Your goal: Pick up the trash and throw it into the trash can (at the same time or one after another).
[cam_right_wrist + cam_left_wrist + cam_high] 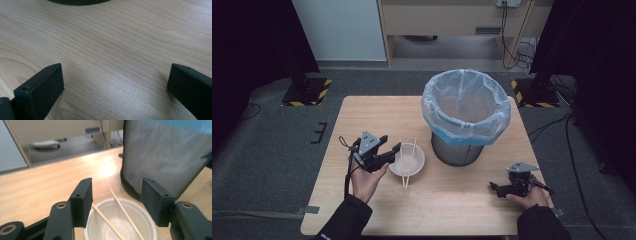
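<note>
A white bowl (408,161) stands on the wooden table (452,202) with two wooden chopsticks (414,149) laid across it. My left gripper (390,145) is open at the bowl's left rim. In the left gripper view its jaws straddle the near part of the bowl (147,226), and the chopsticks (125,210) run between them without touching either pad. My right gripper (496,190) rests low near the table's front right, pointing left. It is open over bare wood (115,82), with nothing between the jaws.
A mesh waste bin (457,150) lined with a clear blue bag (466,107) stands just right of the bowl and rises close behind it in the left gripper view (165,155). Black stands and cables sit on the floor beyond the table.
</note>
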A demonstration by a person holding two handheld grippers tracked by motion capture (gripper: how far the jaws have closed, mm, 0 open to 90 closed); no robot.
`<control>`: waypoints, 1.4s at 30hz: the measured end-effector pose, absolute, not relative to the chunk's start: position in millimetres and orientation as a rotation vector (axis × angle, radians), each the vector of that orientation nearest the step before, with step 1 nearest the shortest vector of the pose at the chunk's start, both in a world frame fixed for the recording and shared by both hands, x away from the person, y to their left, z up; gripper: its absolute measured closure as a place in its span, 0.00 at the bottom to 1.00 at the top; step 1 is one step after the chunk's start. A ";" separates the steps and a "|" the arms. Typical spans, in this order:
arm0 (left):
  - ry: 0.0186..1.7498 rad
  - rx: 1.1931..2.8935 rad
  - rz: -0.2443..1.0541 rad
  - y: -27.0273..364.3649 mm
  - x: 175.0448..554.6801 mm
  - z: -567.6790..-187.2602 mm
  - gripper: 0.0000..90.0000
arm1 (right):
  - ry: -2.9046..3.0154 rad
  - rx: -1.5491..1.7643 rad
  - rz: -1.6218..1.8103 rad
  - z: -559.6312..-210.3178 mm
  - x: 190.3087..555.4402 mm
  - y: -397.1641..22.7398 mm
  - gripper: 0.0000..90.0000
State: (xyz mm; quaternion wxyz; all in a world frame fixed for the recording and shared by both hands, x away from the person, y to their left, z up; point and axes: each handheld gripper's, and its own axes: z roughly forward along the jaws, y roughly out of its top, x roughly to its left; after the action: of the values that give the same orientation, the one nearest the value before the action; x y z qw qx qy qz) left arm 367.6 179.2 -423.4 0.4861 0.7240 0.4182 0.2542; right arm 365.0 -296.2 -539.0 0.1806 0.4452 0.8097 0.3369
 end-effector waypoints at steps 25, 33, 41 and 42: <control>1.145 1.928 0.477 161.0 388.1 -491.1 0.58 | 2.292 1.256 0.954 -539.0 364.9 -296.2 0.01; 1.175 1.929 0.448 165.1 391.3 -495.3 0.70 | 2.291 1.257 0.954 -538.9 364.9 -296.1 0.01; 1.189 1.938 0.434 166.8 392.5 -495.7 0.79 | 2.292 1.257 0.954 -538.9 364.8 -296.1 0.01; 1.191 1.937 0.434 167.1 392.6 -495.8 0.80 | 2.292 1.257 0.954 -538.9 364.9 -296.1 0.01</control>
State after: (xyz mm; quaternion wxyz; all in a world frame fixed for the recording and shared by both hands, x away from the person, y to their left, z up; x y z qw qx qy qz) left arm 392.6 167.1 -495.8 0.4017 0.7664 0.4710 0.1716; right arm 364.9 -296.1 -538.9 0.1786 0.4446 0.8104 0.3373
